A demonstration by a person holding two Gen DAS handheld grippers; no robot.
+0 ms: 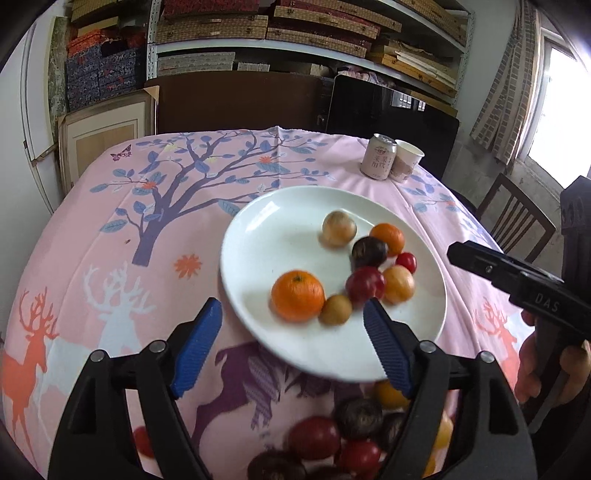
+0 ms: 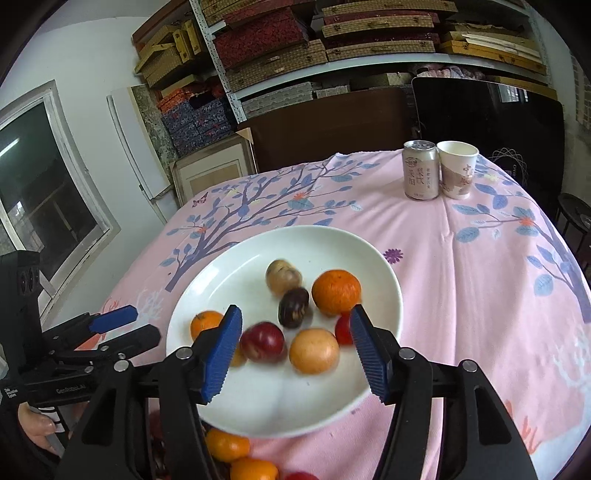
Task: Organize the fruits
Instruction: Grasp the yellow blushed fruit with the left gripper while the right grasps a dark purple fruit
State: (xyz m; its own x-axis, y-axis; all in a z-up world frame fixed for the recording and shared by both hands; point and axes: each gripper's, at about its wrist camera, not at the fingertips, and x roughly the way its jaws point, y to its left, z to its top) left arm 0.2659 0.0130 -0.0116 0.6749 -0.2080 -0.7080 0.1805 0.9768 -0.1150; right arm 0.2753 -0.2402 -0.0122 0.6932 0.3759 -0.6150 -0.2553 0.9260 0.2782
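Drink can [image 2: 420, 170] touching paper cup [image 2: 457, 170]; shelves [image 2: 369, 33] stacked with, perhaps, boxes.

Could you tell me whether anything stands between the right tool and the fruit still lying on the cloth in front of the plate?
Nothing visible blocks it. The right tool is open and empty above the plate; the loose fruit lies on the cloth just below the plate's near rim, under the tool. The left tool stands off to the side.

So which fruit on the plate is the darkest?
The dark brown fruit mid-plate, beside the big orange; every other fruit is lighter.
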